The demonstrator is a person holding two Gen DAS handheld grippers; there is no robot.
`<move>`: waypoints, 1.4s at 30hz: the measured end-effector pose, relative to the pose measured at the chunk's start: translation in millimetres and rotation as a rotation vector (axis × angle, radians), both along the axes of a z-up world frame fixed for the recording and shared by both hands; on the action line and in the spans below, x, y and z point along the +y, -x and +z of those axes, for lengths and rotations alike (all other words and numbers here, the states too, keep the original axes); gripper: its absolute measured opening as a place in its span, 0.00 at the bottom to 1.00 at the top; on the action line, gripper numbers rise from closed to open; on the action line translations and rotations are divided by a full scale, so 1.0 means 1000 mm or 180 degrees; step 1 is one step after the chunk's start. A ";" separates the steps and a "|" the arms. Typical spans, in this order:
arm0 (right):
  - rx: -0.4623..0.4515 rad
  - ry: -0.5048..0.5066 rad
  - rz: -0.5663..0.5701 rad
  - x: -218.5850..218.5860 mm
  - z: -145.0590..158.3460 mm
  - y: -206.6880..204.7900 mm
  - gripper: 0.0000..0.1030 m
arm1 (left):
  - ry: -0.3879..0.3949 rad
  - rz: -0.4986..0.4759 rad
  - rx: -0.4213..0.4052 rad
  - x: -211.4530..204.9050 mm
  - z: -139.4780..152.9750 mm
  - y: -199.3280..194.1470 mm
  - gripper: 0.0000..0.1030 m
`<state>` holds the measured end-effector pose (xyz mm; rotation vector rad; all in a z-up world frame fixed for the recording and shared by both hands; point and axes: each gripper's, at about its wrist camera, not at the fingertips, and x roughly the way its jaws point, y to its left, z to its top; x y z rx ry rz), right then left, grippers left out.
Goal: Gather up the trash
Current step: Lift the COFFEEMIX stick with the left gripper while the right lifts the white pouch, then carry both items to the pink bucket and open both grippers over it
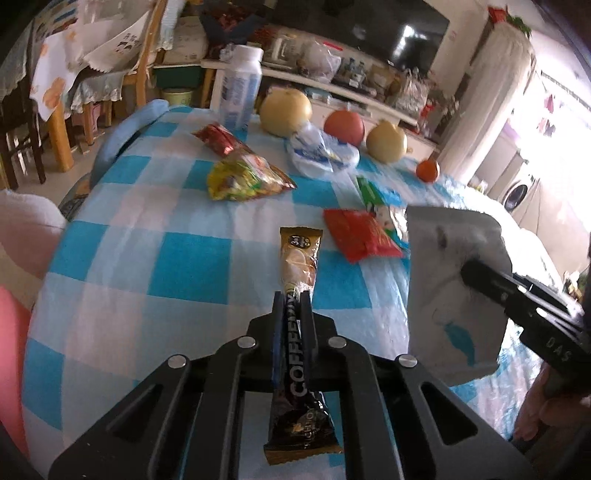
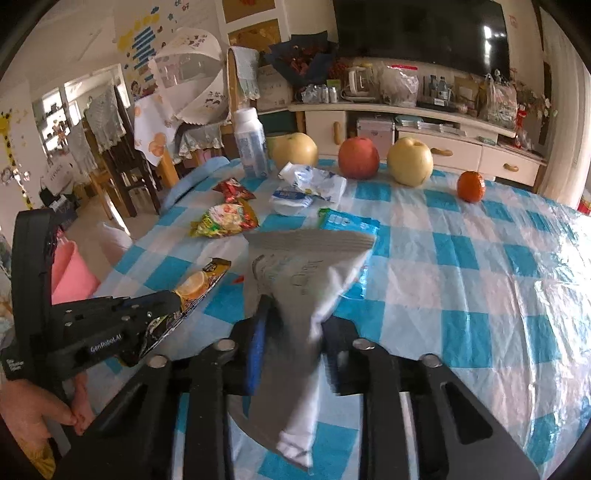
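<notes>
Dark TV [image 2: 417, 33] over cream sideboard [image 2: 424, 125], wooden chairs [image 2: 122, 155] left, bright daylight.

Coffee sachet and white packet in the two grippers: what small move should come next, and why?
Probably lift both clear of the checked blue tablecloth and carry them away. The left gripper is shut on the brown-gold coffee sachet, the right gripper on the flat white packet; no bin shows yet.
</notes>
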<state>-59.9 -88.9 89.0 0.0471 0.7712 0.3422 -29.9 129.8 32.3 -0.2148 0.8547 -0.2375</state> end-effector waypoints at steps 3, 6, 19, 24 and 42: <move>-0.0042 -0.0001 0.0014 0.006 0.006 0.004 0.22 | 0.0123 0.0070 -0.0068 0.015 0.008 0.003 0.09; -0.0067 0.0003 0.0043 0.015 0.010 0.007 0.21 | 0.0188 0.0118 -0.0123 0.025 0.016 0.006 0.09; -0.0254 -0.0258 0.0561 0.101 0.052 0.024 0.20 | 0.0295 0.0647 -0.0465 0.099 0.058 0.030 0.09; -0.0222 -0.0480 0.0899 0.157 0.067 0.027 0.20 | 0.0318 0.1064 -0.0550 0.151 0.071 0.044 0.09; 0.0195 -0.0431 0.1470 0.337 0.021 0.023 0.43 | 0.0259 0.2362 -0.0441 0.298 0.063 0.093 0.37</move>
